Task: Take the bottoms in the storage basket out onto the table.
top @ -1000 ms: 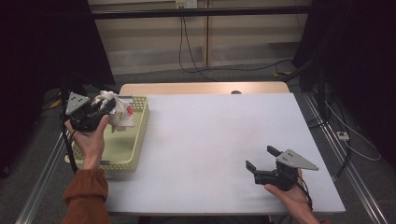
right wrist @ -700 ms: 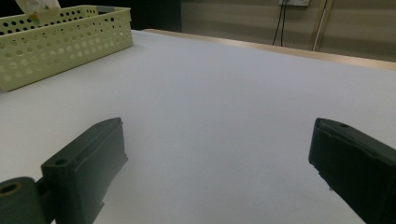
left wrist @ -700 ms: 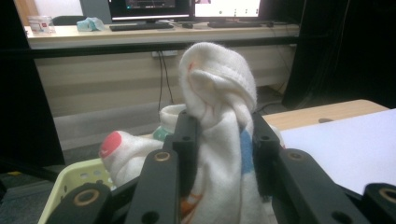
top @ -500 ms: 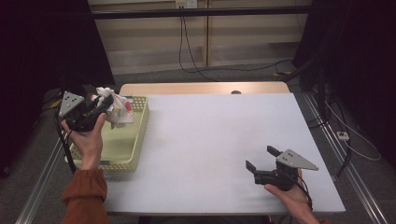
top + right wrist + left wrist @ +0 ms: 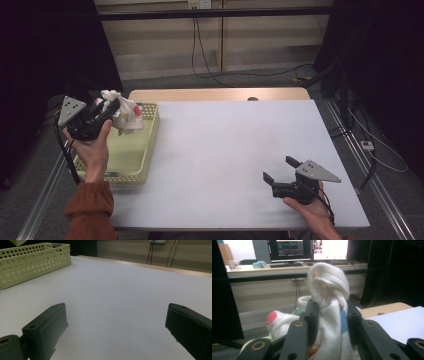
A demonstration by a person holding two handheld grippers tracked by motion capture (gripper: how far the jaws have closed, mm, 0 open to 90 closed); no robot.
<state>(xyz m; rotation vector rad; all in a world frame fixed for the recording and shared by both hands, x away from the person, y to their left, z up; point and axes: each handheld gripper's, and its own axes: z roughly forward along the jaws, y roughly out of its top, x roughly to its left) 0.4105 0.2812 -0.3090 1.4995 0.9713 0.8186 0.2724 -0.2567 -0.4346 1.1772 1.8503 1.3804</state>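
A bundle of white socks with coloured patches hangs above the far end of a pale yellow perforated basket. My left gripper is shut on it. In the left gripper view the black jaws press on both sides of the white socks, and the left gripper points level toward the far wall. My right gripper rests low over the table near its front right, open, with nothing between its jaws. The right gripper looks across bare white tabletop toward the basket.
The white table cover stretches between the basket and the right hand. A wooden strip runs along the far edge. Desks with monitors stand beyond the table.
The left hand has drifted slightly to the left with the sock bundle still gripped. The right hand has stayed in place.
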